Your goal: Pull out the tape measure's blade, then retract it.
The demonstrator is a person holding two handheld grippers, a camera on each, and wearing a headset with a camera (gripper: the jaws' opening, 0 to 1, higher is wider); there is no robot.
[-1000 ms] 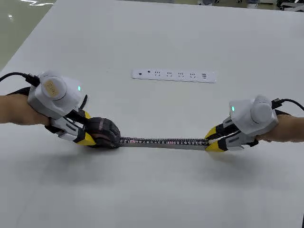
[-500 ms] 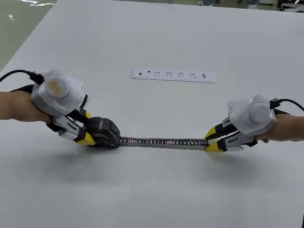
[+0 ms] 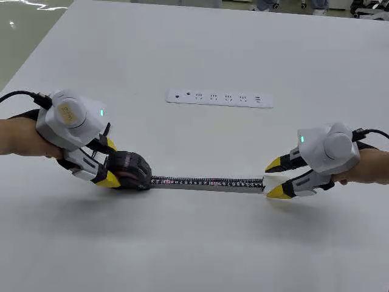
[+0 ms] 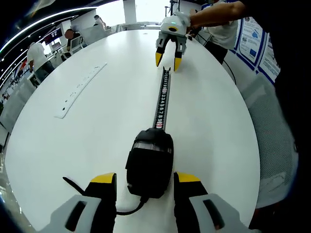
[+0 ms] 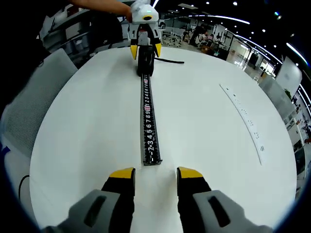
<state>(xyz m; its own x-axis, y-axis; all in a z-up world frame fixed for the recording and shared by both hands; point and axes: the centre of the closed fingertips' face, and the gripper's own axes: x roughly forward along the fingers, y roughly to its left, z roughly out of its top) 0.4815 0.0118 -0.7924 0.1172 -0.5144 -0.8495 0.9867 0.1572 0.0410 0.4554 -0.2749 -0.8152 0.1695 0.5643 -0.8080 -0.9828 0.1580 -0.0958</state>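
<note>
A black tape measure case (image 3: 129, 170) rests on the white table, with my left gripper (image 3: 112, 163) shut on it. In the left gripper view the case (image 4: 149, 162) sits between the yellow-tipped jaws of that gripper (image 4: 146, 178). Its blade (image 3: 206, 182) lies pulled out flat along the table toward the right. My right gripper (image 3: 273, 179) is open, jaws spread on either side of the blade's end and not touching it. The blade tip (image 5: 151, 161) lies just ahead of the right gripper (image 5: 155, 172) in its own view, and the blade (image 5: 147, 121) runs away to the case (image 5: 145, 60).
A white power strip (image 3: 219, 97) lies on the table behind the blade, roughly parallel to it. The table's left edge (image 3: 36, 52) runs up the left of the head view. A cable trails from the case toward the left hand.
My right gripper has opened and let go of the blade's end, drawing back slightly to the right. The blade stays pulled out, and the left gripper still holds the case.
</note>
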